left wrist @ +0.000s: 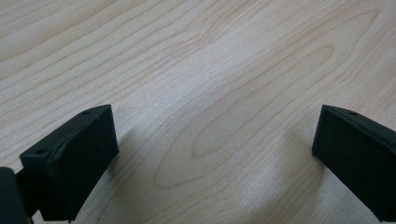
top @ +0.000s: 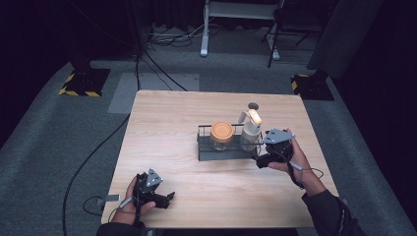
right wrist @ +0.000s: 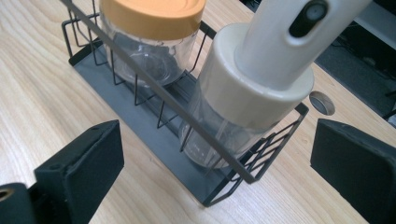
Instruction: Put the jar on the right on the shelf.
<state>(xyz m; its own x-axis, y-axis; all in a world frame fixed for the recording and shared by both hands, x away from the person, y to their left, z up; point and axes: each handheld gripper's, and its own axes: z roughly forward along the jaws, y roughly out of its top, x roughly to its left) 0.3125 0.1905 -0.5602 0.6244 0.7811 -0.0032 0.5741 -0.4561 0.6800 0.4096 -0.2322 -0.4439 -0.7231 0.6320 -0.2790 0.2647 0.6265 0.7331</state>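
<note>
Right now you're resting the left gripper [top: 164, 196] wide open and empty on the table [top: 162, 123] near its front edge. You're holding the right gripper [right wrist: 215, 154], jaws spread wide, just beside the rack's [right wrist: 140, 116] right end, gripping nothing. Pump bottle [right wrist: 243, 98] and jar [right wrist: 149, 32] are standing in the rack; looks like placing's done, or a pickup isn't started.

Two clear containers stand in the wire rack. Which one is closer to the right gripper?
The pump bottle with the cream pump top, at the rack's end by the open right gripper. The orange-lidded jar stands farther along.
</note>
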